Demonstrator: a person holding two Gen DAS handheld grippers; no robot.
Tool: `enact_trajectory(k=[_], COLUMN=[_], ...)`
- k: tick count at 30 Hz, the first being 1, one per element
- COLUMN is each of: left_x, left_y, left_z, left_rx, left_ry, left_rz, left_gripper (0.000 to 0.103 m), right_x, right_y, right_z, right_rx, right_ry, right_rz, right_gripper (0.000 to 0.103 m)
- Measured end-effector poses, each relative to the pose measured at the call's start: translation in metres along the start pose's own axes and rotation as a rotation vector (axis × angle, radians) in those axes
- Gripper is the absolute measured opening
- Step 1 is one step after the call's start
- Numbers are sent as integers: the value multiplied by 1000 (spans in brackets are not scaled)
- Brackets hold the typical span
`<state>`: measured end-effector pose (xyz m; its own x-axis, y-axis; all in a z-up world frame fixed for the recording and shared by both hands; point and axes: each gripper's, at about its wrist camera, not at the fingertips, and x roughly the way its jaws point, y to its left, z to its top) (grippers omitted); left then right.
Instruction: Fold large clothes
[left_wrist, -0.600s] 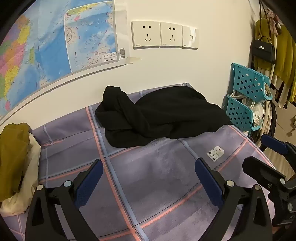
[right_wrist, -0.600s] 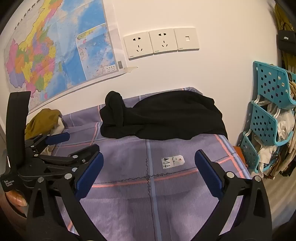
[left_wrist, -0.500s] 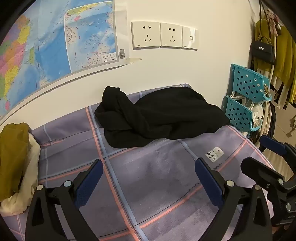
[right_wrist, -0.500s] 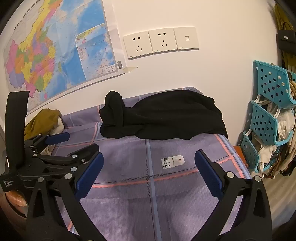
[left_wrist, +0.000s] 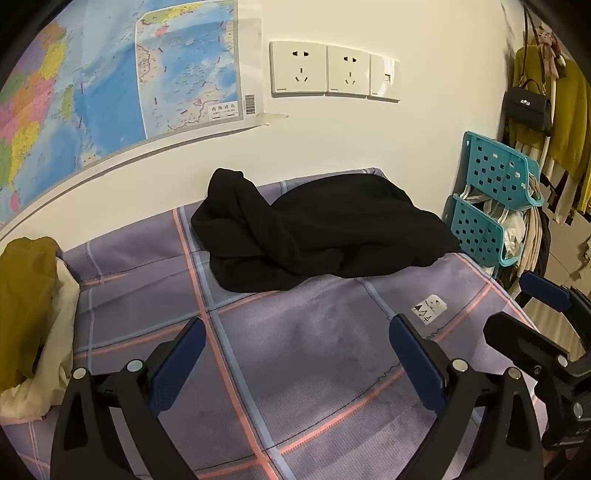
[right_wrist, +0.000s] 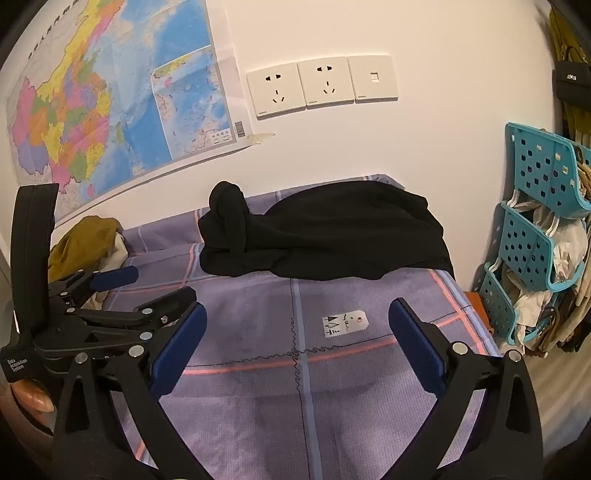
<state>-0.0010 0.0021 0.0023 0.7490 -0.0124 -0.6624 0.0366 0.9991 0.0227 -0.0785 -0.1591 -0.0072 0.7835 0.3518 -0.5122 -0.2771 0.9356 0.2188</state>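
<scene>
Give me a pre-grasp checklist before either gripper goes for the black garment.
1. left gripper open, nothing between the jaws: ok.
2. right gripper open, nothing between the jaws: ok.
3. black garment within the jaws: not ok, it lies bunched at the far side of the plaid cover, against the wall.
4. Path to the garment: ok, only a small white tag lies on the cover between.
5. Collar, sleeves or hem identifiable: cannot tell, it is one crumpled heap.
</scene>
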Motion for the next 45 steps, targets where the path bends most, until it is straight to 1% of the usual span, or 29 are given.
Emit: enact_trajectory(k=[9,10,45], left_x=[4,1,-3], left_y=[2,4,6], left_z=[2,-4,-2], left_rx=[-6,-10,-27], left_ry=[1,-2,-11], left_rz=[1,1,0], left_gripper=[96,96,96], right_x=[-1,-1,0], right_y=[0,0,7], right_z=[0,0,1], right_rx=[0,-1,-4], right_ry=[-1,-1,-6], right_rz=[1,1,23], right_gripper=[97,97,97])
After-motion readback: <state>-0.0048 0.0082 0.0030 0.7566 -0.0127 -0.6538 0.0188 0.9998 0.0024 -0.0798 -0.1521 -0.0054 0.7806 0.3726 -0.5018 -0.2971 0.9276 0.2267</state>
